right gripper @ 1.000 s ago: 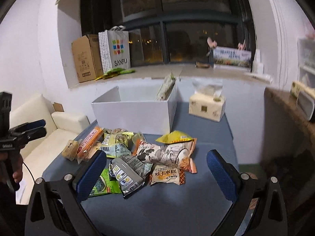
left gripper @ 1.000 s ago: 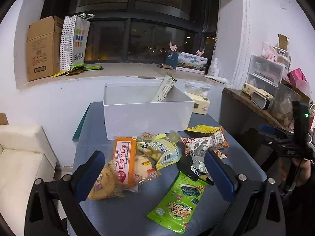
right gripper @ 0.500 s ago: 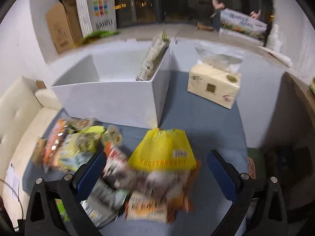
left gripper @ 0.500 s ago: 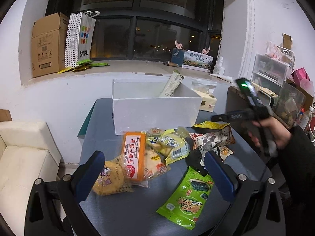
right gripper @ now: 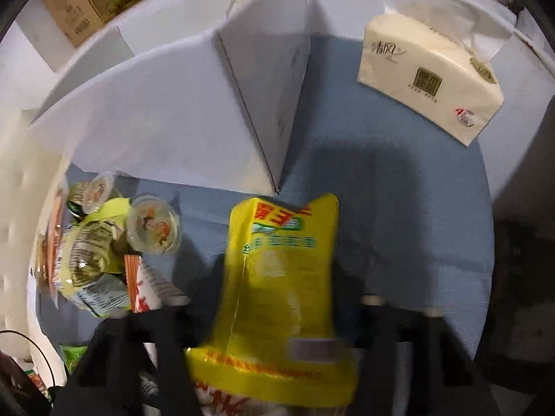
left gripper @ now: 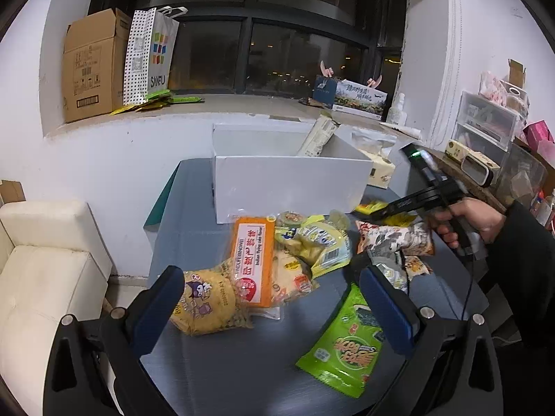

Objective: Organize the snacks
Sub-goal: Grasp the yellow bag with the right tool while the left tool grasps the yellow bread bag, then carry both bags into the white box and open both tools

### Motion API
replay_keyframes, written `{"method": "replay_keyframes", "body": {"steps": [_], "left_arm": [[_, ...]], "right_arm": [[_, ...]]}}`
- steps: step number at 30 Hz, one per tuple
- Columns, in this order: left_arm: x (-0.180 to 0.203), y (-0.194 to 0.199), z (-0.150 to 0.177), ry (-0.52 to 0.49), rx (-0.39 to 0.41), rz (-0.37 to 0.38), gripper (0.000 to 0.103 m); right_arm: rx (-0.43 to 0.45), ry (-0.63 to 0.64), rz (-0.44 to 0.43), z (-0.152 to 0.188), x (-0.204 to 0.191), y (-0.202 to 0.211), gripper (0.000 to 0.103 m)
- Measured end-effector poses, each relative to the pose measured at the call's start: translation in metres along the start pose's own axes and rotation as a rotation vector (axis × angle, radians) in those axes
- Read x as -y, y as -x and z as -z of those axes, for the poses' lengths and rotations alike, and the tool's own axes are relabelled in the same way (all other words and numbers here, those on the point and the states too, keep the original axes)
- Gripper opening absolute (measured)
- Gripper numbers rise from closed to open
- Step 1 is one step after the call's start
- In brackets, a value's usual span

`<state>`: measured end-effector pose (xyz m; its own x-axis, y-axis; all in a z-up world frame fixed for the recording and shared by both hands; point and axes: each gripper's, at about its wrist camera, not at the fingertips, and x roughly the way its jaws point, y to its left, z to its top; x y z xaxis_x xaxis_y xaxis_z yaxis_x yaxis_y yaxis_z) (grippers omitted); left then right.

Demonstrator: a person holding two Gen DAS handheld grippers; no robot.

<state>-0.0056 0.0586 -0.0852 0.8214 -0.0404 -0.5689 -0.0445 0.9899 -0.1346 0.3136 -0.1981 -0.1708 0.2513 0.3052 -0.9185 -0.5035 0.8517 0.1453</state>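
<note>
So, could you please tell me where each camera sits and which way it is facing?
Left wrist: on the left tool, angled down across the snack pile to the white box; its blue fingers and the right hand show.
Right wrist: on the right tool, steeply down at the yellow packet between its closing jaws.
Shared: white box, tissue pack.

The left tongs (left gripper: 272, 306) hovered with their blue pads spread wide and nothing between them. The right tongs (right gripper: 277, 315) pointed steeply downward, their jaws having just been closing on a yellow packet (right gripper: 281, 284), gripped by a bare hand (left gripper: 464, 220) in a dark sleeve (left gripper: 520, 253).
</note>
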Motion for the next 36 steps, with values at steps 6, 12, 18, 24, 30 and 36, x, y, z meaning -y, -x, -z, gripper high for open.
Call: {"method": "replay_keyframes", "body": {"steps": [6, 12, 18, 24, 30, 36], "left_arm": [[-0.017, -0.017, 0.008, 0.020, -0.053, -0.021, 0.103], [-0.038, -0.058, 0.021, 0.012, -0.189, -0.039, 0.103], [-0.064, -0.093, 0.021, 0.061, -0.270, -0.072, 0.103], [-0.069, -0.112, 0.027, 0.099, -0.302, -0.096, 0.103], [-0.083, -0.120, 0.035, 0.157, -0.308, -0.060, 0.100], [-0.083, -0.106, 0.033, 0.138, -0.271, -0.050, 0.080]], "right_arm": [[0.190, -0.031, -0.074, 0.026, 0.007, 0.054, 0.042], [0.458, -0.060, -0.151, 0.058, 0.007, 0.145, 0.042], [0.629, -0.047, -0.224, 0.106, -0.008, 0.196, 0.042], [0.649, -0.065, -0.277, 0.140, -0.025, 0.199, 0.042], [0.655, -0.016, -0.289, 0.149, -0.038, 0.201, 0.042], [0.648, 0.022, -0.293, 0.151, -0.052, 0.198, 0.042]]}}
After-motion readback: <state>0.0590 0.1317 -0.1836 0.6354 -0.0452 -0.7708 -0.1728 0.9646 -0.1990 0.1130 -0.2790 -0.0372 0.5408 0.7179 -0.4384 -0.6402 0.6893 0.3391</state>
